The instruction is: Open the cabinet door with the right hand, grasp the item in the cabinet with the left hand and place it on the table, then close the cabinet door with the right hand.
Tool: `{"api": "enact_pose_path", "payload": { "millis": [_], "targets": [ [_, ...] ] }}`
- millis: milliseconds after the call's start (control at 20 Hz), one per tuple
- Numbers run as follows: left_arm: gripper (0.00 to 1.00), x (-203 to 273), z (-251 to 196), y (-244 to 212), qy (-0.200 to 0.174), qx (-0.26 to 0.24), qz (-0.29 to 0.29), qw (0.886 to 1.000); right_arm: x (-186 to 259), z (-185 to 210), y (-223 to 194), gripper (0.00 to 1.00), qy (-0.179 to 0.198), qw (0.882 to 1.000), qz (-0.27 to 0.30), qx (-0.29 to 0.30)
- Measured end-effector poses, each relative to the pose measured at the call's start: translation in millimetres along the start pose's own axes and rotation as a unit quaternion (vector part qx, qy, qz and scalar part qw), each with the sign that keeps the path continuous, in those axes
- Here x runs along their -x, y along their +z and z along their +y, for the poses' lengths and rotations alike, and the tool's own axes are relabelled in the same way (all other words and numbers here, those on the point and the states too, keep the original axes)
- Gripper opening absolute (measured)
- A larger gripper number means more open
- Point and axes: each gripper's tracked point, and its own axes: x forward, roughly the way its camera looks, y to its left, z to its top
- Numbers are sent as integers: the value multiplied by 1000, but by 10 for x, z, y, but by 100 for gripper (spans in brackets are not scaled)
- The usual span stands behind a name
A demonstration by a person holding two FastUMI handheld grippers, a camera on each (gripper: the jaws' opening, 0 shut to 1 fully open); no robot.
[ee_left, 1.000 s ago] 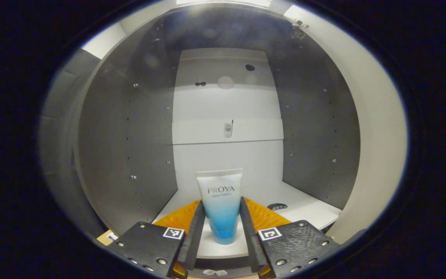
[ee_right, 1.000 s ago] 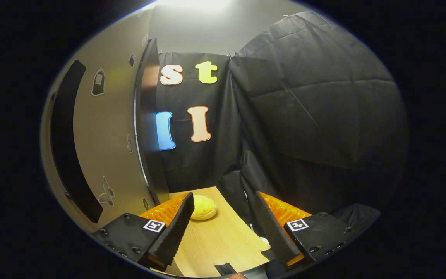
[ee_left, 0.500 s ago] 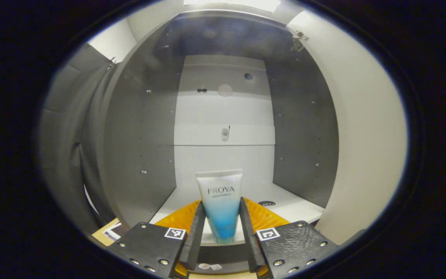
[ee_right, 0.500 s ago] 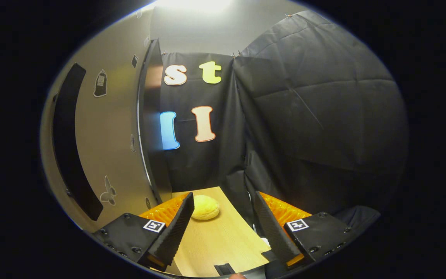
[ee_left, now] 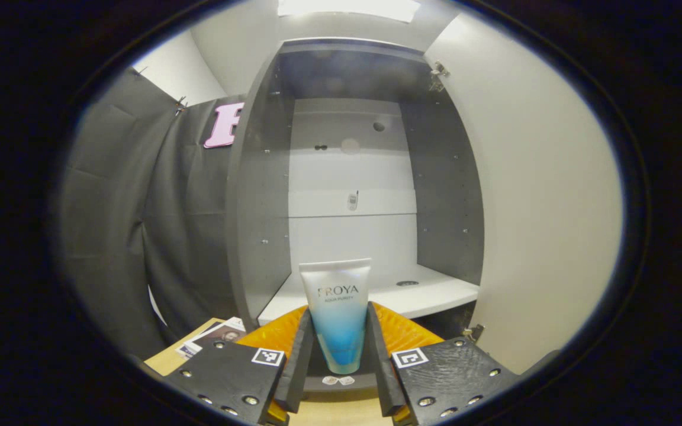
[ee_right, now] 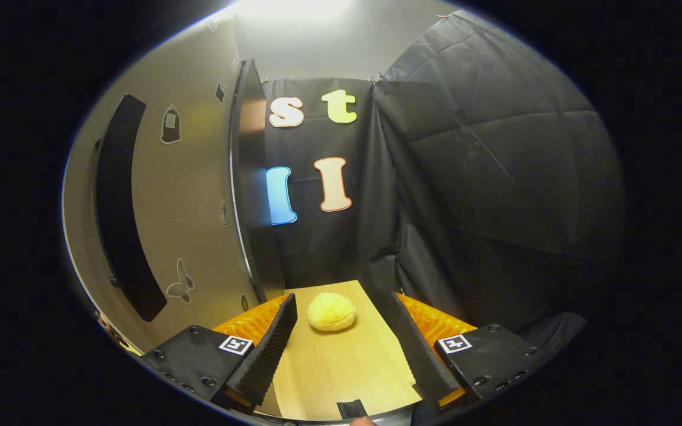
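In the left gripper view my left gripper (ee_left: 337, 346) is shut on a white-and-blue tube (ee_left: 337, 310), held upright with its cap down, in front of the open cabinet (ee_left: 350, 195). The cabinet's white shelf (ee_left: 376, 293) lies behind the tube. The open door's inner face (ee_left: 545, 195) stands at the right. In the right gripper view my right gripper (ee_right: 341, 331) is open with nothing between its fingers, hovering over the wooden table (ee_right: 341, 361). The cabinet door (ee_right: 181, 219) with its long dark handle (ee_right: 122, 207) stands to the left of it.
A yellow round lump (ee_right: 331, 312) lies on the table ahead of the right gripper. A printed card (ee_left: 214, 334) sits on the table at the cabinet's lower left. Black cloth walls (ee_right: 495, 195) close in the booth.
The left gripper has drawn back out of the cabinet with the tube, which has left the shelf. The right gripper has shifted slightly, staying open.
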Motion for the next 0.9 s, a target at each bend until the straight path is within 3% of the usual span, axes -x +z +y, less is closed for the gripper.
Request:
{"api": "enact_pose_path", "payload": {
  "millis": [100,150,200,900],
  "targets": [
    [55,189,28,-95,5,-3,2,1000,6,-5,-33,93,8,1000,2,2],
    [55,263,30,-147,6,-3,2,1000,11,-13,-37,98,10,1000,2,3],
    [52,351,23,-204,5,-3,4,1000,10,-23,-37,98,11,1000,1,3],
    [55,1231,64,-1611,9,4,69,998,-13,-75,-145,98,10,1000,-2,-19]
  ]
}}
